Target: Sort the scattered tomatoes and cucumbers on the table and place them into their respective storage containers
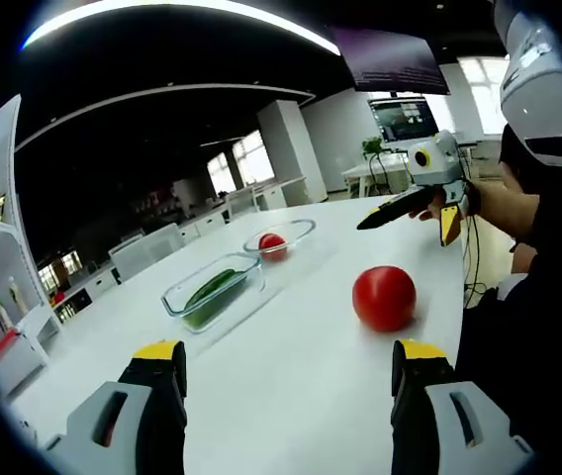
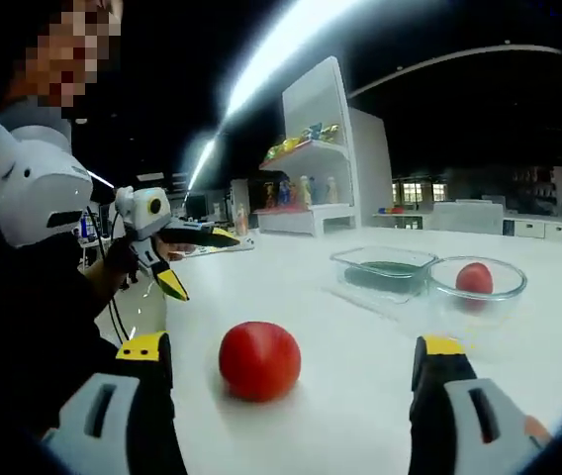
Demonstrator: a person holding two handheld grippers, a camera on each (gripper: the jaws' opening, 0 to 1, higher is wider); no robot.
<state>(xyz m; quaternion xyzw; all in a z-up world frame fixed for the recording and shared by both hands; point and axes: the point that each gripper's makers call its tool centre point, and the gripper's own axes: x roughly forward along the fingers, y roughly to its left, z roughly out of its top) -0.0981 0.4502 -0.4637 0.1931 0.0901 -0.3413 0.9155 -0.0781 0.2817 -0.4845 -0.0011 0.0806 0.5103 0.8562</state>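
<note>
left gripper (image 1: 286,371) gaped wide, held nothing; right gripper (image 2: 291,366) likewise spread and empty. loose tomato (image 1: 384,297) sat on the white table (image 1: 291,396) at one o'clock from the left jaws, eleven o'clock from the right (image 2: 259,360), seemingly nearer the right. round, no long axis. beyond lay the cucumber (image 1: 212,290) lengthwise in the rectangular container (image 1: 214,291), another tomato (image 1: 272,243) in the round bowl (image 1: 281,237)

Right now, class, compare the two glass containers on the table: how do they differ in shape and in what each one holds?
The rectangular glass container has straight sides and corners; the round glass bowl has a curved rim. The rectangular container holds a green cucumber; the round bowl holds a red tomato. Both are clear glass, stand side by side on the white table, and have no lid. A second tomato lies loose on the table.
</note>
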